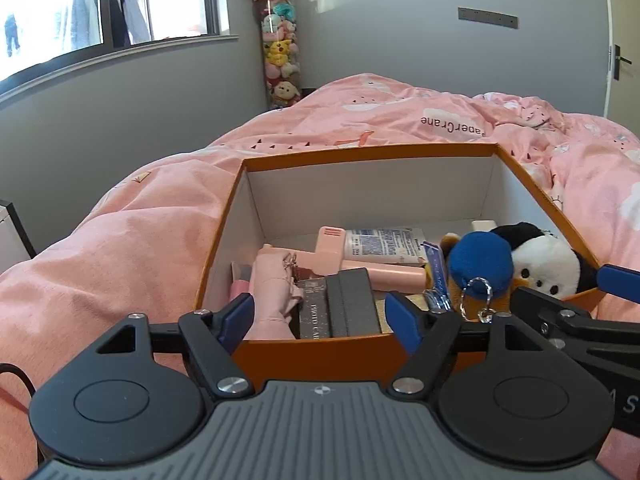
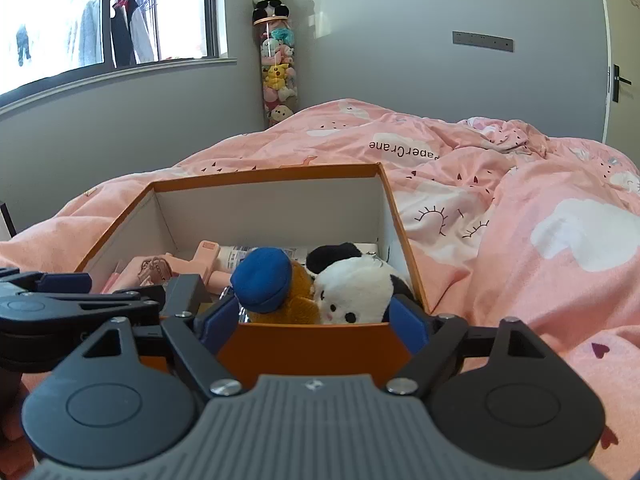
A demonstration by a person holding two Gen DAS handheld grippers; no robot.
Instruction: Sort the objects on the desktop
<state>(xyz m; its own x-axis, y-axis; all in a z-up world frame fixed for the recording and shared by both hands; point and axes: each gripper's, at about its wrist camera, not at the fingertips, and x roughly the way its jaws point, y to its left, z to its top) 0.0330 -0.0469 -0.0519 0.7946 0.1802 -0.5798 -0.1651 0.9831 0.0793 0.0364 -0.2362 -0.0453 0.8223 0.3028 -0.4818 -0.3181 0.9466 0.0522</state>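
box: orange box (image 1: pixel 320 354) with white inside sits on the bed, open top, right in front of both my tongs
left tongs: my left tongs (image 1: pixel 322 318) spread wide, holding nothing, blue fingertips (image 1: pixel 236 316) at the near wall of the box
right tongs: my right tongs (image 2: pixel 314 322) also wide, nothing held, tips at the near wall on the box's right end; seen from the left wrist they come in from the right edge
toys: panda toy (image 2: pixel 354 290) in the box's near right corner, touching a brown plush with blue cap (image 2: pixel 266 278) just left of it; key ring (image 1: pixel 476 292) hangs off the capped one
other contents: pink device (image 1: pixel 360 258) lying across the middle, white tube (image 1: pixel 384 246) behind it, folded pink umbrella (image 1: pixel 272 296) at left, dark photo card case (image 1: pixel 340 306) against the near wall
in the way: near wall and the two plush toys sit between my right tongs and the rest of the contents
around: pink duvet (image 2: pixel 520 240) all round the box, printed clouds; clear tube of stuffed toys (image 1: pixel 280 48) in the room corner with a panda on top; window (image 1: pixel 100 4) at left, door handle (image 1: pixel 618 62) far right
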